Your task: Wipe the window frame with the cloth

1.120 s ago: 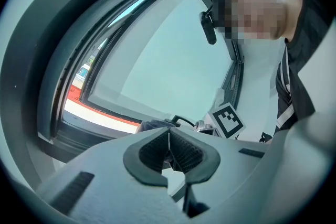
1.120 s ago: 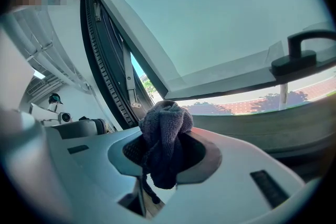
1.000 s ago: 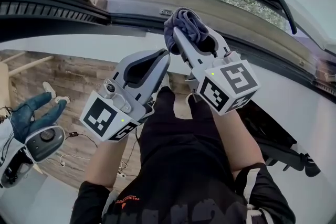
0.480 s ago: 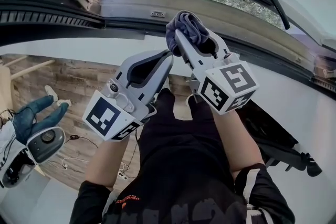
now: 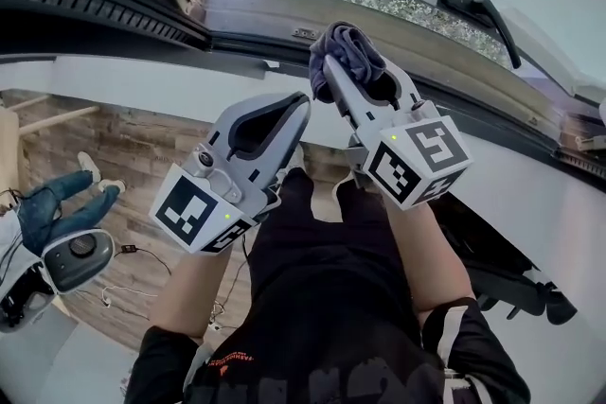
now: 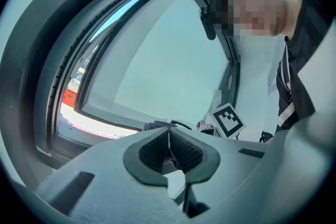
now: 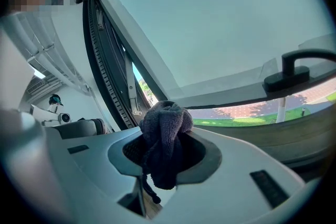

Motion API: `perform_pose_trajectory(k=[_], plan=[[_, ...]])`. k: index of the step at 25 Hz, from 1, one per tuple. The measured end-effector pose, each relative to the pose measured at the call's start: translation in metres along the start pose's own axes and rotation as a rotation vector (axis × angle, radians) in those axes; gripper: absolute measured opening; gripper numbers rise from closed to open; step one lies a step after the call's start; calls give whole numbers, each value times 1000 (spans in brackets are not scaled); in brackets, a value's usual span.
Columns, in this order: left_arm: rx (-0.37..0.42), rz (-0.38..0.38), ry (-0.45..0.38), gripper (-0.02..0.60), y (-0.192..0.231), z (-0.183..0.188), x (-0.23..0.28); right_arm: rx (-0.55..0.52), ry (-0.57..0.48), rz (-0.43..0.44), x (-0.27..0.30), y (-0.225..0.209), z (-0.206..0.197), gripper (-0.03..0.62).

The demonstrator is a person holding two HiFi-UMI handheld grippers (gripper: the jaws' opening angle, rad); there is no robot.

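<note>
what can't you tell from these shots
Head view: whether the cloth touches the window frame; the bunched cloth hides that spot.
Right gripper view: the right gripper's pad faces; the cloth covers most of them.
Right gripper view: the window handle is cut off by the picture's edge.
All views: dirt on the frame is too small to see.

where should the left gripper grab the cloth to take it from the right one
Likely the bunched wad of the cloth poking out past the right gripper. The left gripper, shut now, should open and close across that wad from its own side; the rest is pinched in the right jaws.
</note>
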State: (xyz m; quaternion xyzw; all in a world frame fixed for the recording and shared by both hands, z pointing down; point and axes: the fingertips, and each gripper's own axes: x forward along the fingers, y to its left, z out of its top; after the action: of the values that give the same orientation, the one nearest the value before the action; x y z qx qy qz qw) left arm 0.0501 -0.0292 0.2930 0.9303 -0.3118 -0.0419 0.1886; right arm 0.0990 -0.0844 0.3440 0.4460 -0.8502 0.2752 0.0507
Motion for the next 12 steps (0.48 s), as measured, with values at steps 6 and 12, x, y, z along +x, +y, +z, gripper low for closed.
perform_pose_trajectory(k=[6,12], plan=[[21,9,-44,25,5,26,-21,-34,-30,26,7,29,24,115],[57,43,-96,25,18,54,-44,-90,-65,85,21,64,49,117]])
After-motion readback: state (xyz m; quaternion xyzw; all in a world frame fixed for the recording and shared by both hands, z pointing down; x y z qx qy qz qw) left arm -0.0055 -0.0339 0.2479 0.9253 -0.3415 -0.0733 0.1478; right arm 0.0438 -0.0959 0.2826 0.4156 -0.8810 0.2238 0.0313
